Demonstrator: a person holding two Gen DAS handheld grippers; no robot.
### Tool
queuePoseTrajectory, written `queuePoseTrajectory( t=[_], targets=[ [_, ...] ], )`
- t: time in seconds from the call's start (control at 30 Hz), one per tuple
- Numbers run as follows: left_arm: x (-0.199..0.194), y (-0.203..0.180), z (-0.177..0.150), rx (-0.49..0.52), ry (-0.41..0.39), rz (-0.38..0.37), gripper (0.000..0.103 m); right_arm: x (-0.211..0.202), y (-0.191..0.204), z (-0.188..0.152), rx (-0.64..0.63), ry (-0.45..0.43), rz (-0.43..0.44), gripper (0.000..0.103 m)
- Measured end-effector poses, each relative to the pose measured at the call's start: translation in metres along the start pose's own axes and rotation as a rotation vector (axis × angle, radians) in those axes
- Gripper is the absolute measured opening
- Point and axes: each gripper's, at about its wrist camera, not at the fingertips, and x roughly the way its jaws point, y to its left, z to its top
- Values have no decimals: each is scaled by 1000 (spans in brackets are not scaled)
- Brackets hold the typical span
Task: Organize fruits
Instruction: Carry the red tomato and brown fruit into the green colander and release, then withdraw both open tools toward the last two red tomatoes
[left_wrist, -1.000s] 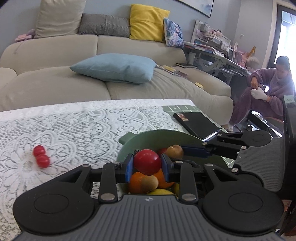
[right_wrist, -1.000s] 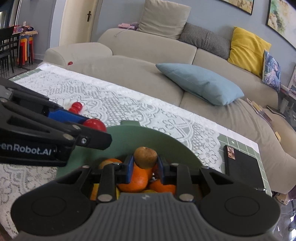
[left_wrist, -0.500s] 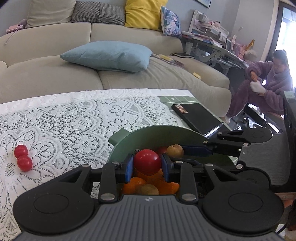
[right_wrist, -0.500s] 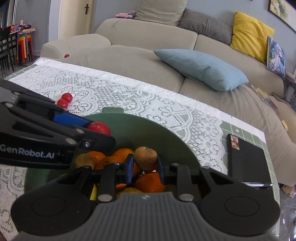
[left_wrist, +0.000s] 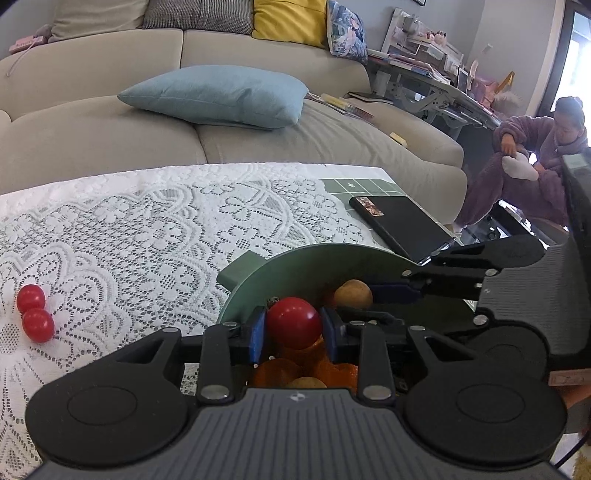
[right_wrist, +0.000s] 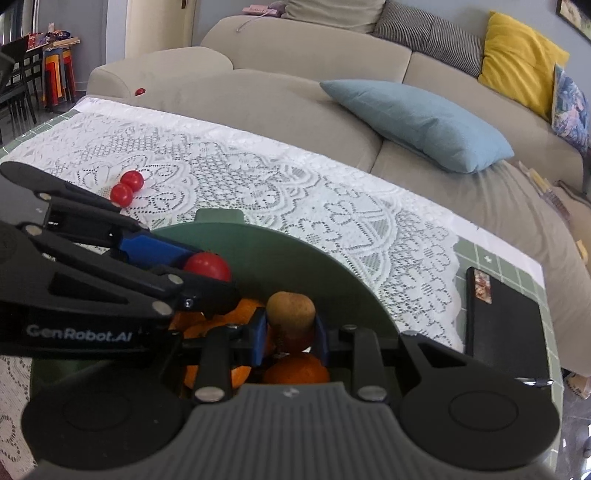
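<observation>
My left gripper is shut on a red tomato and holds it over the green bowl. My right gripper is shut on a brown kiwi over the same bowl. The bowl holds several oranges and other fruit. The left gripper's tomato shows in the right wrist view, and the kiwi shows in the left wrist view. Two red tomatoes lie loose on the lace cloth to the left, also seen in the right wrist view.
A black notebook lies on the green mat right of the bowl. A white lace cloth covers the table. A beige sofa with a blue cushion stands behind. A person sits at the far right.
Both grippers have kept their fruit and lowered closer over the bowl; more of the oranges inside shows. The loose tomatoes appear shifted left in the left wrist view.
</observation>
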Motion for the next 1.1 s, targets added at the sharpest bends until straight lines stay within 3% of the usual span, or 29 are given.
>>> queuePoseTrajectory(
  t=[0.3,0.6,0.87,1.1],
  targets=[
    [-5,2,-2,-9,-5,-25,48,-3,3,0,-3,2,-1,27],
    [-26,4,-4,-27,-38,-17,49,-17,10,1,-5,-24,-44,35],
    [-50,11,-8,-23,-73,48,49,-36,28,7,1,-68,-57,54],
    [-75,27,-15,-22,-118,110,49,-50,55,11,33,-141,-55,60]
  ],
)
